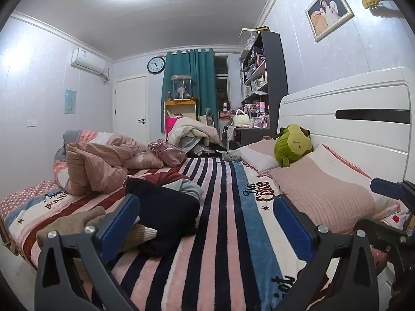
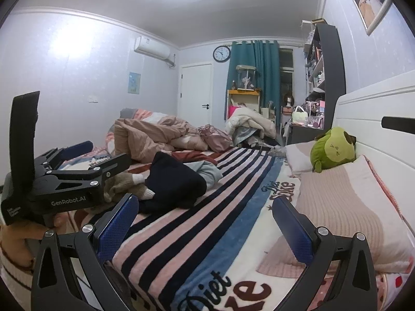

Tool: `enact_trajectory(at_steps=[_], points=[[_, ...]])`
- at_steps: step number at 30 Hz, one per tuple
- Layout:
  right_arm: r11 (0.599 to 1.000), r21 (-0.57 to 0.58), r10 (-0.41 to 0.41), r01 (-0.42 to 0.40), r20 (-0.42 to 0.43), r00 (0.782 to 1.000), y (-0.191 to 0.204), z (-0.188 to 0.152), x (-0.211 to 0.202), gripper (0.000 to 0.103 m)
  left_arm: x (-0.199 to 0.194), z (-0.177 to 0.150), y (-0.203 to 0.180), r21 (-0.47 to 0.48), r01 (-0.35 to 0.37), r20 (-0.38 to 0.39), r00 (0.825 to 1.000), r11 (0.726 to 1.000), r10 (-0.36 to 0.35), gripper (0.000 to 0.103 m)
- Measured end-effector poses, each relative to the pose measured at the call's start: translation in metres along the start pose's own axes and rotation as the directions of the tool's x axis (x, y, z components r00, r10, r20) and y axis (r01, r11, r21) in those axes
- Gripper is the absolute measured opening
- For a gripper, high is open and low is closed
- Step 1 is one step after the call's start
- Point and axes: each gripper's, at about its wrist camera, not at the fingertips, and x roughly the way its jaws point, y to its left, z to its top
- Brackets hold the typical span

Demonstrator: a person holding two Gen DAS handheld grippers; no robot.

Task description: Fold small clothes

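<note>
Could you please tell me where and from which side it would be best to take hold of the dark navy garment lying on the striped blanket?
I'd grip the dark navy garment at its near right edge, where the bunched fabric bulges over the striped blanket with bare blanket beside it. Come in from the right, low along the blanket, with the open left gripper; the tan clothes crowd its left side.

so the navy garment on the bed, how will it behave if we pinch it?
The navy garment lies crumpled, so it is probably floppy and will drape. It overlaps the tan garment, which may drag along. Looks light. Both grippers, left and right, are open.
</note>
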Motion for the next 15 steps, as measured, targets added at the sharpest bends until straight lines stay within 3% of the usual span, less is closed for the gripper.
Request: enact_trajectory(at_steps=[15], points=[[1.000, 0.012, 0.022, -0.022, 0.008, 1.000, 0.0060, -0.0004, -0.0003, 0.103, -0.0025, -0.0014, -0.0018, 0.003, -0.004, 0.001, 1.000, 1.000, 0.004, 0.102]])
